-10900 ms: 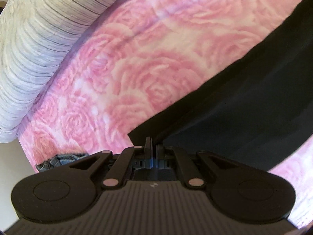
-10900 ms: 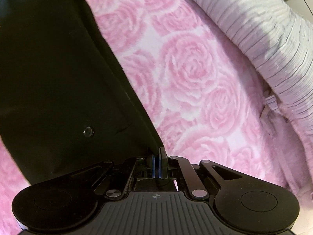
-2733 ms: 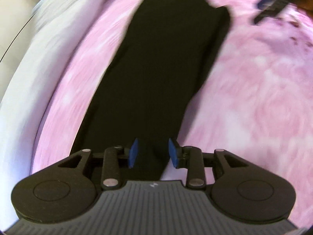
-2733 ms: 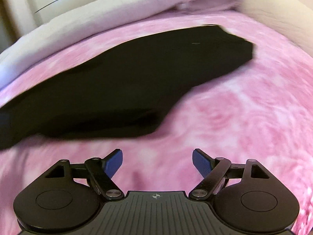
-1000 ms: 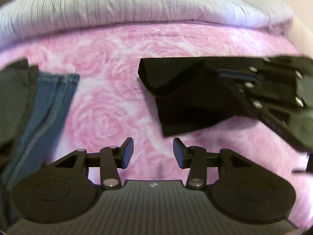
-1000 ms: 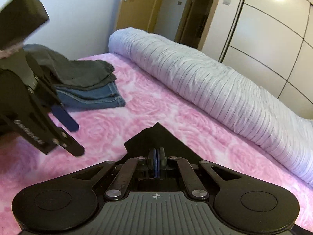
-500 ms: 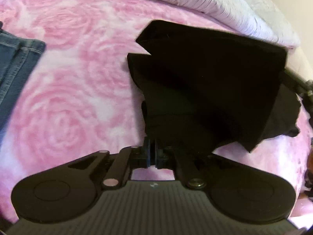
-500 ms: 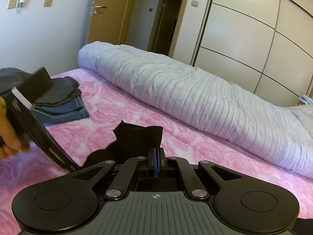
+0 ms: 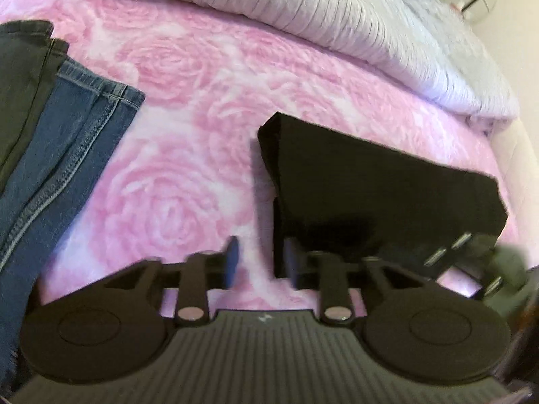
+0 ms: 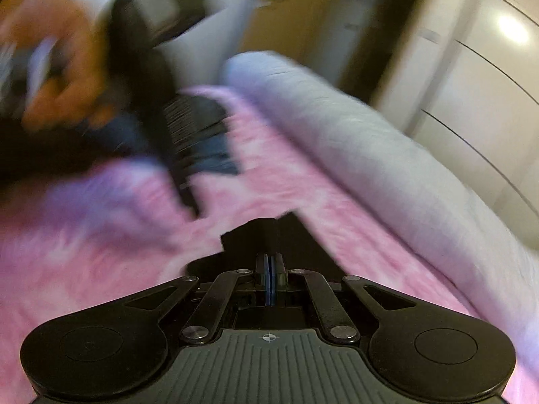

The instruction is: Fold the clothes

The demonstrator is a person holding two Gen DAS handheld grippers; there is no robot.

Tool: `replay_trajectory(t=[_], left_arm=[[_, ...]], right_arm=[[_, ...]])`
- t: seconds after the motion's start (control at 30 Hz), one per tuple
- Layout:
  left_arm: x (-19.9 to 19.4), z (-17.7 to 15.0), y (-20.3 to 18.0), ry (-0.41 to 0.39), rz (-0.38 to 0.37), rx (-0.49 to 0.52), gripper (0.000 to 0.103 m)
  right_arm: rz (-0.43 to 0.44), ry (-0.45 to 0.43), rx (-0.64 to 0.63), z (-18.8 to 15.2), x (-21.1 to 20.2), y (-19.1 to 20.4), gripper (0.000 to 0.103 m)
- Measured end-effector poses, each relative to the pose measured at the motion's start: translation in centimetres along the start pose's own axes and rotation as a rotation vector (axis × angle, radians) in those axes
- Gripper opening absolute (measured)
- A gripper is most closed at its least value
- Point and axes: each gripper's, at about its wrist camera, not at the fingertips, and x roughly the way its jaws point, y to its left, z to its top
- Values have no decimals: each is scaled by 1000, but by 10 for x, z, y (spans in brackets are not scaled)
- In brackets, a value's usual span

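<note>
While one black garment [image 9: 363, 181] lies folded, two others [image 9: 50, 128] sit stacked.

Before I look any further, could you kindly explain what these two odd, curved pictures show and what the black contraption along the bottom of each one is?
Each picture comes from a fisheye camera mounted on a hand-held gripper; a person carries one in each hand. The black contraption is the gripper's own body.

In the left wrist view, the left gripper has its fingers apart, holding nothing. Ahead, on a pink rose-patterned bedspread, lies a folded black garment. Folded blue jeans lie to the left, and a pale striped duvet is rolled up behind.

The right wrist view is blurred. The right gripper has its fingers closed on an edge of the black garment. The person's hand shows at upper left.
</note>
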Motion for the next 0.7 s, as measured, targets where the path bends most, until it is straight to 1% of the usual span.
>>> replay_trajectory(t=[0.03, 0.1, 0.2, 0.3, 0.37, 0.43, 0.5, 0.57, 0.6, 0.67, 0.7], left_arm=[[-1, 0, 2, 3, -34, -31, 32], [3, 0, 6, 24, -76, -80, 44], [22, -1, 9, 89, -68, -114, 45], [38, -4, 5, 131, -85, -142, 45], [43, -8, -4, 140, -61, -132, 45], [42, -15, -9, 126, -26, -137, 45], [38, -23, -12, 102, 5, -152, 45], [32, -33, -11, 78, 23, -179, 46], [32, -37, -9, 77, 28, -198, 46], [36, -47, -6, 79, 34, -232, 46], [39, -51, -7, 77, 39, -239, 45]], right_arm=[[23, 5, -31, -2, 3, 9, 0], [56, 5, -82, -5, 5, 23, 0], [72, 5, -96, -9, 0, 31, 0], [87, 4, -95, -11, -9, 31, 0], [129, 10, -75, -14, -16, 26, 0], [188, 30, -60, -15, -26, 16, 0], [215, 47, -59, -18, -38, -1, 0], [218, 45, -74, -19, -48, -25, 3], [205, 46, -84, -20, -47, -39, 7], [177, 61, -94, -23, -36, -71, 25], [167, 74, -88, -23, -24, -89, 44]])
